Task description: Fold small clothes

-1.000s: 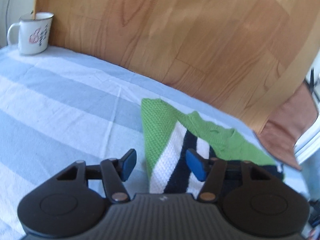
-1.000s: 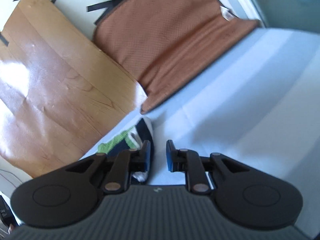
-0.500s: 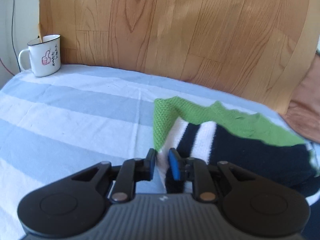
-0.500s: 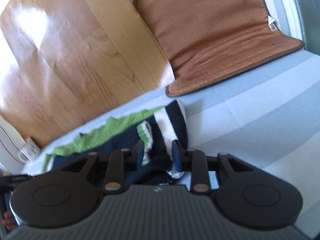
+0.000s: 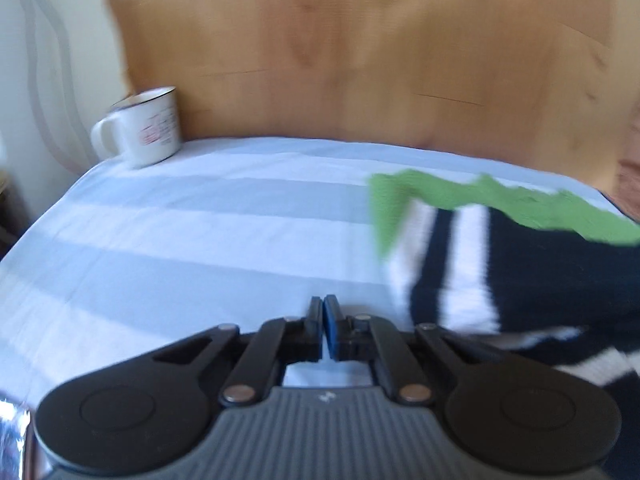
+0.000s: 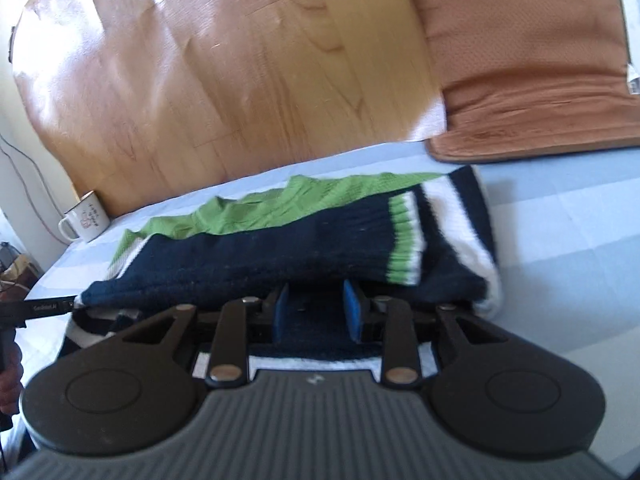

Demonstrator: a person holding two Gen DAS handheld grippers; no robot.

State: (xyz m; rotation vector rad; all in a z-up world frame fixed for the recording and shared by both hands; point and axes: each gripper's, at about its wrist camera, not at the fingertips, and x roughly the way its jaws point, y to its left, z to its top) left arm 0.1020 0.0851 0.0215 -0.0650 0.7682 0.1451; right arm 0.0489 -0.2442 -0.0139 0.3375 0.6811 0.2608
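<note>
jaws of my left gripper (image 5: 323, 322) are clenched on nothing, left of the green, navy and white knitted sweater (image 5: 520, 272). my right gripper (image 6: 318, 312) has been opening, released, with navy knit between its pads.

Free room: wide bare stretch of blue-and-white striped cloth surface (image 5: 192, 240) left of folded navy, white and green knitted garment (image 5: 520, 264), open up to rear edge.
Obstacles: white enamel mug with dark rim (image 5: 140, 130) at far left corner, against upright wood-grain panel (image 5: 360, 60) closing whole rear side.
Brown perforated cushion (image 6: 528, 64) leans at rear right, lower edge near garment.
Right of garment: striped surface open.
</note>
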